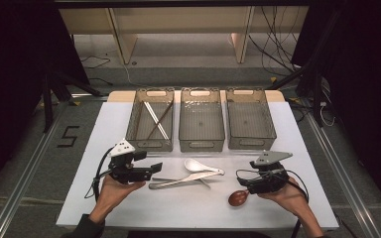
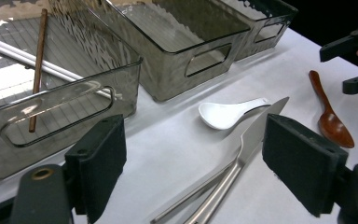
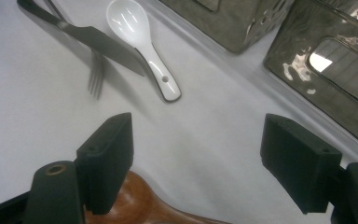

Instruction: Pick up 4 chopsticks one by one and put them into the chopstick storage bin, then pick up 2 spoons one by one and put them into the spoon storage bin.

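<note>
My left gripper stands with its jaws spread wide and nothing clamped between them; in the left gripper view the knife runs up through the gap between the pads without touching either. My right gripper is likewise released, jaws wide apart over bare table, with the bowl of the brown spoon showing just under its left pad; whether the pad touches it I cannot tell. In the high view the knife lies near the middle of the table, just right of my left jaws, its blade pointing right and resting on the handle of the white spoon, which lies just beyond it. A fork lies under the knife, its tines sticking out on the near side. The brown spoon lies near the front edge, just beside my right gripper. Farther off, three bins sit side by side across the white table: the left bin holds chopsticks, white ones and a brown one, lying crossed; the middle bin and the right bin have nothing visible in them. My left hand and right hand come in from the near edge, well apart.
</note>
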Available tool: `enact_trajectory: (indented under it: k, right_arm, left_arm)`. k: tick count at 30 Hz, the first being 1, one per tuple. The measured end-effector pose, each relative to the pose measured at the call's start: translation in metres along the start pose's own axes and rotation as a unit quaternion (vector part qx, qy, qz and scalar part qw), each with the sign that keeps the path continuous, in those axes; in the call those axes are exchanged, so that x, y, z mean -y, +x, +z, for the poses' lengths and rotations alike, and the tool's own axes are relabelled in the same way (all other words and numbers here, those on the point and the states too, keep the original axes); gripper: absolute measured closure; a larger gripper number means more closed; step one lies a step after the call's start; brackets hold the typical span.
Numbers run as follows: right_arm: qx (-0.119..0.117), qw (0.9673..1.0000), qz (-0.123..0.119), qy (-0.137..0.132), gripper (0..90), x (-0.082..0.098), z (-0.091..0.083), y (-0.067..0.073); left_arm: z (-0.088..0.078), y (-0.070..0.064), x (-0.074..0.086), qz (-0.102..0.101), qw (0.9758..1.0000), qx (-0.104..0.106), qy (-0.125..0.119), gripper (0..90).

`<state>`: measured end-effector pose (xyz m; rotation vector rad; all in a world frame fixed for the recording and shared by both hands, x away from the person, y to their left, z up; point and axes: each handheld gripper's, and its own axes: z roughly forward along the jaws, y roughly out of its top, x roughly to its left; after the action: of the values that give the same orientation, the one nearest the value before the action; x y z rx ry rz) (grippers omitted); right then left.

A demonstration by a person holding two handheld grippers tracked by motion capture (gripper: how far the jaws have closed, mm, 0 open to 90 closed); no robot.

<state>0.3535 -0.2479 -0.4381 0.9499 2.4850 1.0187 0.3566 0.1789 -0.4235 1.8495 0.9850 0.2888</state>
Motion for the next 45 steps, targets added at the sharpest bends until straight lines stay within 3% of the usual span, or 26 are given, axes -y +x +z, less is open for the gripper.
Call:
enact_trajectory:
  k: [10, 16, 25, 35, 38, 45]
  right_arm:
    - [0.005, 1.0000, 0.005, 0.006, 26.5, 0.006, -0.001, -0.002]
    - [0.008, 0.9999, 0.005, 0.005, 26.5, 0.004, -0.002, -0.002]
    - [0.008, 0.9996, 0.010, 0.026, 27.5, 0.002, 0.005, -0.012]
    - [0.023, 0.9976, 0.025, 0.060, 64.2, 0.004, 0.008, -0.027]
    - [0.042, 0.9964, 0.023, 0.069, 76.2, 0.005, 0.007, -0.028]
    - [0.069, 0.9915, 0.042, 0.102, 89.8, 0.015, 0.016, -0.040]
  left_arm:
    - [-0.006, -0.014, 0.020, -0.005, 0.9999, 0.006, -0.014, 19.8]
    - [-0.011, -0.021, 0.025, 0.003, 0.9996, 0.010, -0.026, 18.8]
    - [-0.012, -0.023, 0.029, 0.001, 0.9997, 0.011, -0.021, 18.3]
    - [-0.011, -0.026, 0.031, 0.008, 0.9997, 0.012, -0.017, 18.3]
    - [-0.011, -0.027, 0.031, 0.013, 0.9996, 0.013, -0.020, 18.3]
    - [-0.010, -0.026, 0.031, 0.014, 0.9996, 0.016, -0.020, 18.3]
